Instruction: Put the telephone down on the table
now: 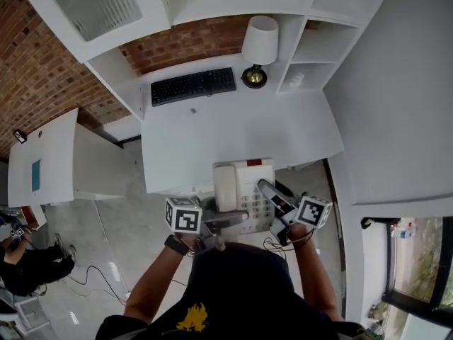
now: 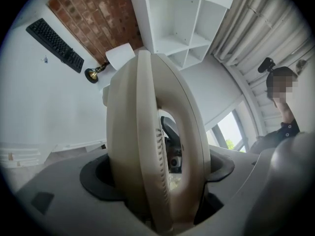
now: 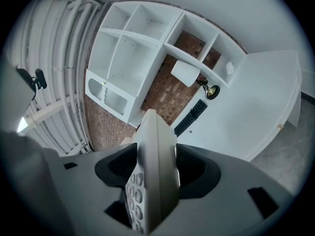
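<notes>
**A:** What has hold of the telephone [image 1: 244, 190]?

**B:** Both tools. The left tool [image 2: 157, 181], jaws wide, clamps the handset [image 2: 147, 132] side. The right tool [image 3: 152, 181] pinches the keypad edge. It seems to hang between them, over the white counter's [image 1: 233, 133] near edge.

**A:** How to set it down well?

**B:** Lower both tools together and level, so the handset doesn't slip its cradle. It's cream, glossy plastic, with round pale keys [image 3: 135, 195]

Ahead of me there's a black keyboard [image 1: 192, 86], and a white-shaded lamp [image 1: 258, 48] on a brass base just right of it. Brick wall [image 1: 185, 45] behind, white shelves [image 1: 309, 55] alongside, and a person [image 1: 32, 264] sitting way off left.
</notes>
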